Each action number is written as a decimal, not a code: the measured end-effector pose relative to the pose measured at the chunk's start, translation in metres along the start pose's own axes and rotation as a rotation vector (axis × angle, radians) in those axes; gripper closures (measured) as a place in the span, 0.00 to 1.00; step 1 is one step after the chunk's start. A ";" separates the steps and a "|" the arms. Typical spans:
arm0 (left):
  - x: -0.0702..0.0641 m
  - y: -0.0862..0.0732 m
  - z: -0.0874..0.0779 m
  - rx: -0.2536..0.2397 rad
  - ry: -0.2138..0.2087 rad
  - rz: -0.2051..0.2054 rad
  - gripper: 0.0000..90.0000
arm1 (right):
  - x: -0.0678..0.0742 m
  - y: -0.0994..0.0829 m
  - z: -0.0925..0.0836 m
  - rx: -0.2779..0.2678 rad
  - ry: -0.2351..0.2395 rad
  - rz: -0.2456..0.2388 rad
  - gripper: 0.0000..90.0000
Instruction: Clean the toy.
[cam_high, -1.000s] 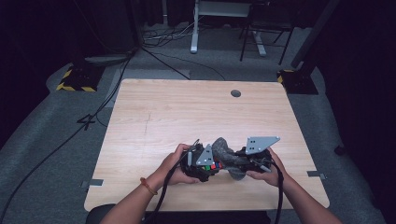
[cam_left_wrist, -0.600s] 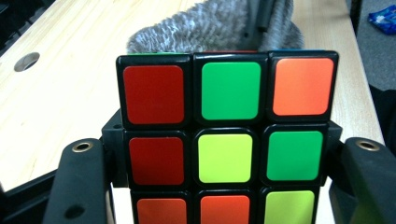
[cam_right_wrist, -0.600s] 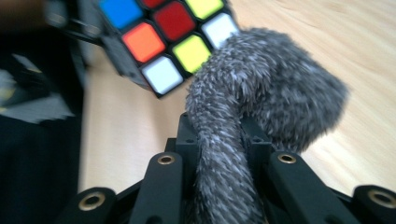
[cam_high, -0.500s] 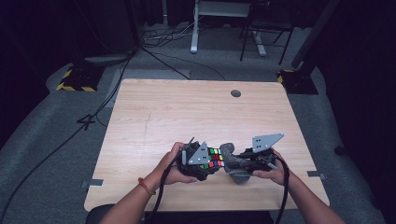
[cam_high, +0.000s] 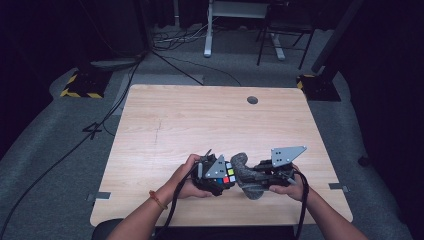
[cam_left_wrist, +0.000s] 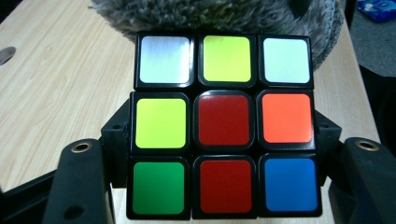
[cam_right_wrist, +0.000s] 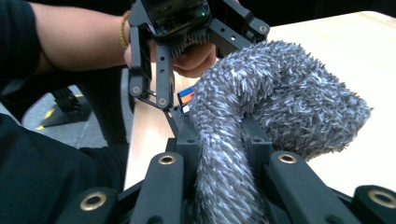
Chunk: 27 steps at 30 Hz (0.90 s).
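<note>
A Rubik's cube (cam_left_wrist: 224, 126) sits clamped between the black jaws of my left gripper (cam_left_wrist: 224, 145), with a mixed face of white, yellow, red, orange, green and blue tiles turned to the camera. In the high view the cube (cam_high: 229, 174) and the left gripper (cam_high: 216, 175) are near the table's front edge. My right gripper (cam_right_wrist: 226, 158) is shut on a grey fuzzy cloth (cam_right_wrist: 280, 98), whose bunched end presses against the cube's far side (cam_left_wrist: 215, 14). From above, the cloth (cam_high: 245, 175) lies between the two grippers, and the right gripper (cam_high: 262, 175) is just right of it.
The wooden table (cam_high: 200, 120) stretches away beyond the hands, with a round cable hole (cam_high: 252, 100) near its far edge. Dark floor with cables, a chair and desk legs lie behind it. Both forearms come in from the table's front edge.
The grey cloth has slid to the right off the cube's top, uncovering its coloured tiles. The right gripper shifted slightly right with it. The left gripper stayed put.
</note>
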<state>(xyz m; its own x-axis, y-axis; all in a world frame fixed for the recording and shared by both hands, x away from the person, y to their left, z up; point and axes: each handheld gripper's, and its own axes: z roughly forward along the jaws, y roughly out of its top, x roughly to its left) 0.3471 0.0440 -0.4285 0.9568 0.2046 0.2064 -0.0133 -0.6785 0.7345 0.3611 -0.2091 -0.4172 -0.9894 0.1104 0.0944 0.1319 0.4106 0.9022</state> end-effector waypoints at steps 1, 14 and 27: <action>0.001 0.000 -0.001 0.001 -0.002 -0.012 0.37 | 0.001 0.001 0.001 0.013 -0.016 -0.011 0.83; 0.007 -0.001 -0.008 -0.013 0.015 -0.026 0.37 | 0.006 0.002 0.004 0.050 -0.060 -0.047 0.83; 0.003 0.002 -0.015 -0.068 -0.016 -0.020 0.37 | -0.009 -0.005 0.008 0.123 -0.157 0.016 0.83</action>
<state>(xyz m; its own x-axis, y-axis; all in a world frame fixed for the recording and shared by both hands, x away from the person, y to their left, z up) 0.3459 0.0538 -0.4167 0.9617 0.2057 0.1812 -0.0136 -0.6246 0.7808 0.3695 -0.2048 -0.4260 -0.9667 0.2538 0.0325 0.1633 0.5143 0.8419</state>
